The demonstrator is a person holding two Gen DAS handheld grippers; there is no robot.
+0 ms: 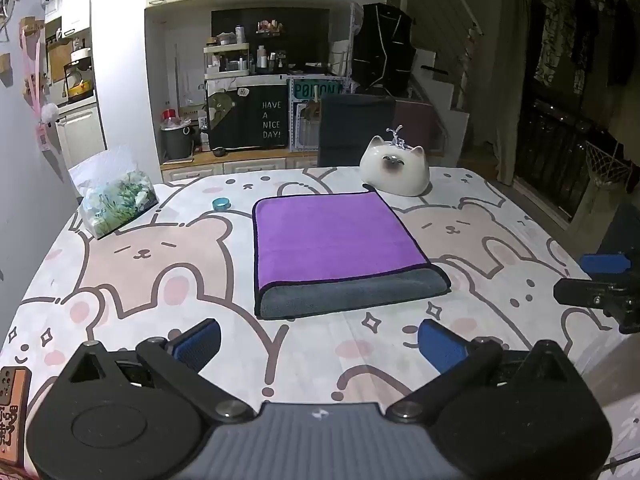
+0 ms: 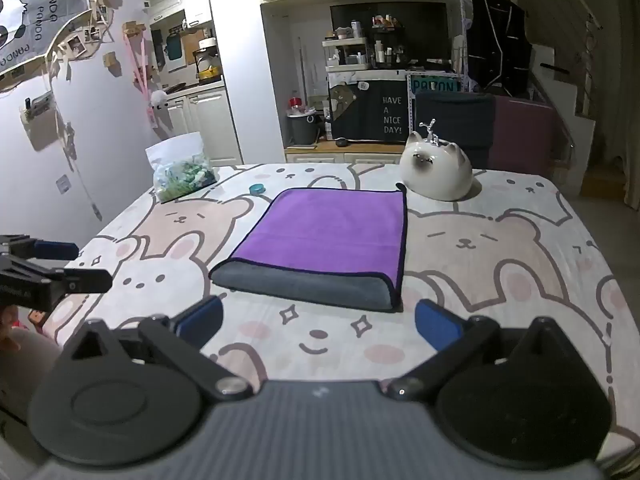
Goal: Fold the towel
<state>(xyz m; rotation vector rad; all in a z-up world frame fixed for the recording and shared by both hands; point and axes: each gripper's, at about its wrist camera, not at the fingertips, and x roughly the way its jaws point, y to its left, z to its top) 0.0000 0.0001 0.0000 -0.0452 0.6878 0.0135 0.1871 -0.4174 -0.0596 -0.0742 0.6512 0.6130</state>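
Spreading wide at the bottom of the left wrist view, the left hand-held gripper (image 1: 318, 344) has its two blue-padded fingers (image 1: 200, 342) far apart with nothing between them, poised over the bear-print counter (image 1: 160, 264). The right hand-held gripper (image 2: 318, 330) stands the same way in its own view, jaws fully parted and empty; its blue pads (image 2: 436, 326) sit just short of the towel's near edge. Each tool also shows in the other's camera only as a cut-off fragment: the right one at the right edge of the left view, the left one at the left edge of the right view.

One towel (image 1: 336, 240) lies flat at the centre of the frame, folded once, purple side up with a grey strip showing along the near edge, apart from both grippers. How many layers lie under the purple cannot be told.

Behind its far right corner sits one white cat-shaped ornament (image 1: 394, 170), just beside the towel. One small teal ring (image 1: 221, 203) rests near the far left corner. One clear bag (image 1: 116, 196) of greenish contents stands at the left; what it holds is hard to make out.
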